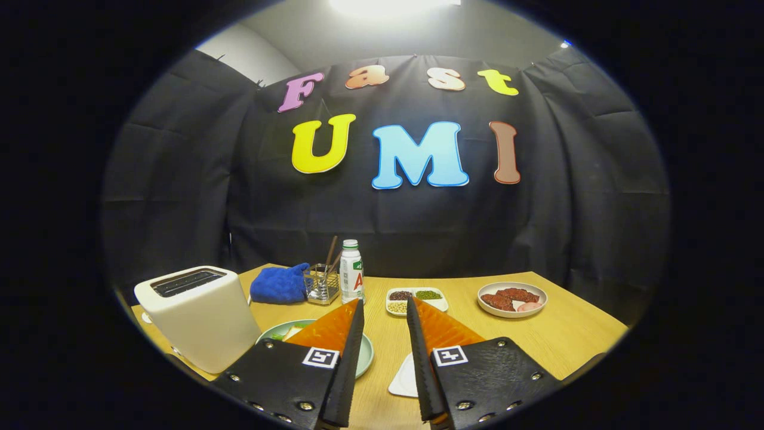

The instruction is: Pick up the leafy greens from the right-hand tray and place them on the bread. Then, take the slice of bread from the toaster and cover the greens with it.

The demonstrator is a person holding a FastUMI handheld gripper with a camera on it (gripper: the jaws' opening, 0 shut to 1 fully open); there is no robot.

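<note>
The tongs [385, 307] sit spread apart with nothing between them, hovering over the wooden surface [561, 334] at the bottom middle of the frame. Lower left there's a white toaster [197, 316], and I can't tell if bread is in its slot. Right beside it a green plate [367, 352] peeks out behind the left finger, greens hard to make out. A white tray [406, 379] corner shows between the fingers. Further back: a blue cloth [279, 283], a bottle [351, 272], a small dish of beans [416, 298], and a plate of meat [512, 298] on the right.
</note>
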